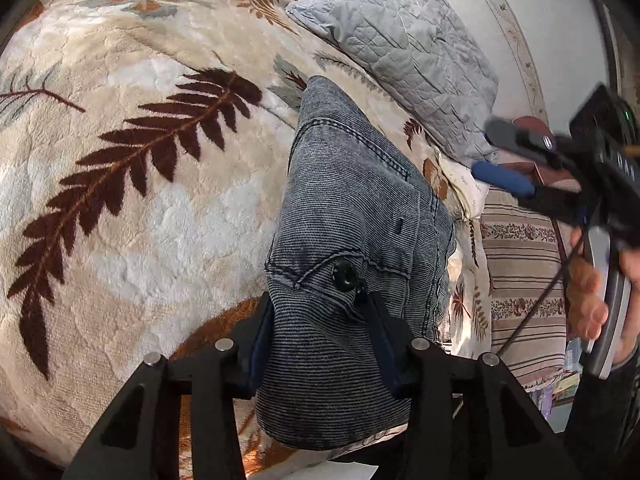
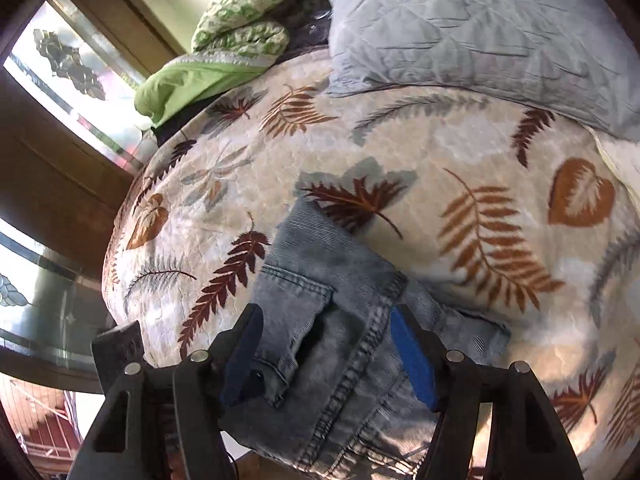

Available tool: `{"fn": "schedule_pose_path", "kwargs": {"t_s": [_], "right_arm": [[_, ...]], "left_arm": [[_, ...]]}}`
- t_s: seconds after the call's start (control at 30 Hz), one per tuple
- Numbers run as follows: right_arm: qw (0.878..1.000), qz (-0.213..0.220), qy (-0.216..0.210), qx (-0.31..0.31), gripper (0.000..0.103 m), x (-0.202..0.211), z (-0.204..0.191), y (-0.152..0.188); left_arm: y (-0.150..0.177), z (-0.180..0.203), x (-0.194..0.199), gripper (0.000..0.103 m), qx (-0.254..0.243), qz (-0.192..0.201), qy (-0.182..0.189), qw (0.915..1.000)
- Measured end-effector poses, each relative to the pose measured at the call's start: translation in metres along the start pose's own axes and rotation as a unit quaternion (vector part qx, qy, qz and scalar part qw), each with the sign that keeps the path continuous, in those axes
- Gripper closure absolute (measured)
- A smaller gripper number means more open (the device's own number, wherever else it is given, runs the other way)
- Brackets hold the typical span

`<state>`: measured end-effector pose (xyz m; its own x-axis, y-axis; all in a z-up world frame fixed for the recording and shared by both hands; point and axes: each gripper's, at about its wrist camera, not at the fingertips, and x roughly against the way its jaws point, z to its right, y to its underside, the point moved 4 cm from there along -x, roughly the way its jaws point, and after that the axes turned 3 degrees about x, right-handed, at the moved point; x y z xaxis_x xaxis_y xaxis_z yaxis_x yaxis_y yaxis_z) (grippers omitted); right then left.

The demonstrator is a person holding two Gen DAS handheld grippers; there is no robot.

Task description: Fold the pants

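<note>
Left wrist view: left tongs (image 1: 320, 344) are closed on a bundled end of the grey-blue denim pants (image 1: 360, 208), pads pressing the fabric from both sides, just below a black button (image 1: 345, 275). The pants stretch away from the tongs across the leaf-print blanket (image 1: 132, 184) on the bed, toward a grey quilted pillow (image 1: 404, 48). My read: the grip is there to pin or carry this end while the fold gets made. The right tongs (image 1: 508, 160) show at the right edge, off the cloth, jaws apart with nothing between them, with the person's hand (image 1: 588, 300) on the handle. A striped floral fabric (image 1: 520, 264) hangs below the bed edge.

Right wrist view: the right tongs (image 2: 332, 356) hang over the pants (image 2: 332, 280), above a pocket (image 2: 296, 300) and a stitched seam. Jaws stand fairly wide, denim showing between them; I can't see the pads pressing on it, so I'd call it not gripped. Frame is blurred, so that contact call is soft. A green patterned quilt (image 2: 248, 20) is piled at the far end of the bed, next to the pillow (image 2: 480, 20); a window (image 2: 60, 60) is off to the left.

Pants look partly folded, lying near the bed's near edge. No containers in either view.
</note>
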<state>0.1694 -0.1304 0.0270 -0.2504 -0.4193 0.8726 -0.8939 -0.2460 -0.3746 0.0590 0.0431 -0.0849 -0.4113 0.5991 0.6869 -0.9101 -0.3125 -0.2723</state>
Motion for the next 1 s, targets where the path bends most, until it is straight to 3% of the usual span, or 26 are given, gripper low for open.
{"fn": "schedule_pose_path", "kwargs": {"t_s": [0.13,0.3,0.37,0.4,0.47,0.53,0.67,0.73,0.8,0.9,0.97,1.0], "right_arm": [[0.994,-0.067,0.058,0.057,0.033,-0.064,-0.033,-0.052],[0.983,-0.134,0.102,0.068,0.034,-0.134,-0.029,-0.072],[0.981,-0.156,0.096,0.071,0.049,-0.149,-0.028,-0.068],[0.979,-0.168,0.094,0.072,0.072,-0.154,-0.028,-0.064],[0.978,-0.160,0.106,0.083,0.083,-0.153,-0.029,-0.063],[0.980,-0.135,0.122,0.081,0.085,-0.144,-0.029,-0.065],[0.985,-0.074,0.144,0.063,0.085,-0.128,-0.025,-0.066],[0.984,-0.028,0.168,0.052,0.075,-0.114,-0.020,-0.069],[0.984,0.019,0.170,0.042,0.074,-0.091,-0.020,-0.066],[0.991,0.047,0.124,0.024,0.072,-0.058,-0.025,-0.047],[0.995,0.038,0.093,0.021,0.063,-0.050,-0.028,-0.023],[0.995,0.029,0.089,0.018,0.049,-0.050,-0.024,-0.010]], "left_arm": [[0.002,0.003,0.001,0.065,-0.019,0.005,-0.004,0.9998],[0.004,0.001,0.006,0.068,-0.041,0.006,-0.008,0.9991],[0.005,0.003,0.006,0.068,-0.051,0.009,-0.016,0.9986],[0.005,0.004,0.006,0.068,-0.055,0.010,-0.019,0.9983],[0.006,0.007,0.006,0.069,-0.061,0.014,-0.025,0.9977],[0.007,0.009,0.006,0.069,-0.067,0.016,-0.030,0.9972],[0.008,0.013,0.003,0.069,-0.083,0.025,-0.046,0.9952],[0.007,0.012,0.002,0.069,-0.078,0.025,-0.043,0.9957],[0.008,0.012,0.001,0.069,-0.075,0.025,-0.042,0.9960],[0.011,0.009,0.006,0.068,-0.077,0.028,-0.045,0.9957],[0.011,0.010,0.006,0.067,-0.076,0.029,-0.048,0.9955],[0.011,0.010,0.005,0.067,-0.076,0.030,-0.049,0.9954]]}}
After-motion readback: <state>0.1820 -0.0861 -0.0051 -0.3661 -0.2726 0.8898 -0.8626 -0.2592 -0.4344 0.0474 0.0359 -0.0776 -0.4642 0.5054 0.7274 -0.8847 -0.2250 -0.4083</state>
